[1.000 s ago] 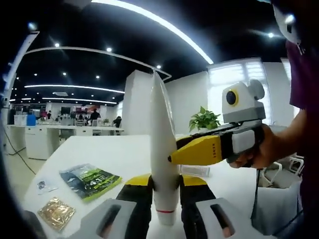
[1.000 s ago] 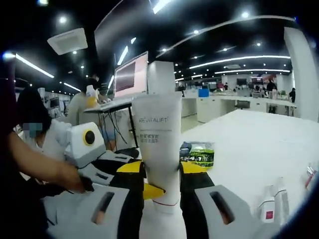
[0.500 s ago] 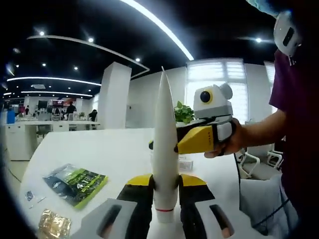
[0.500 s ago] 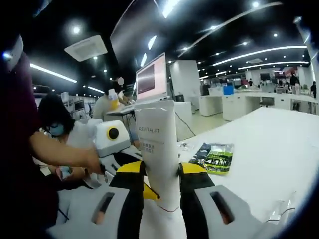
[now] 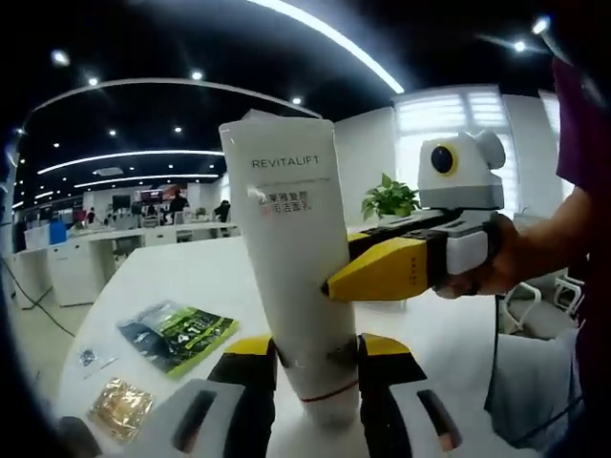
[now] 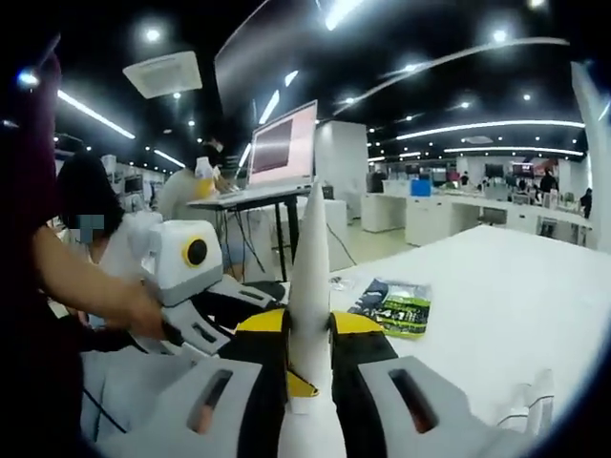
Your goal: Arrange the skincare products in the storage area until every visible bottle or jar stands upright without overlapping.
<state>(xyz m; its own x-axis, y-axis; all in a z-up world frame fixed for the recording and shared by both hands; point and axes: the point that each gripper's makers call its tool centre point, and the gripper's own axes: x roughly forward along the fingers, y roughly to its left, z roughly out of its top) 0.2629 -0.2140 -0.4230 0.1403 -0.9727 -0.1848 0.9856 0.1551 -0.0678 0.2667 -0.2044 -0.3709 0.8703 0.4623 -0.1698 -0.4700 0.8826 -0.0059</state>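
A white tube printed REVITALIFT stands cap-down and upright in the air between both grippers. In the left gripper view its broad printed face is toward me. My left gripper holds the lower end across its width, the jaws touching its two edges. My right gripper comes in from the right, one yellow tip against the tube's middle. In the right gripper view the tube is edge-on, a thin blade, and my right gripper is pinched on its flat faces. A yellow tip of the left gripper pokes in low beside it.
Below lies a white table with a green packet, a gold sachet and a small clear packet. A small white bottle lies at the table's lower right. A hand holds the right gripper. A potted plant stands behind.
The tube has turned a quarter turn about its length: broad face now toward the left view, edge toward the right view. Left jaws stand wider, right jaws have closed in.
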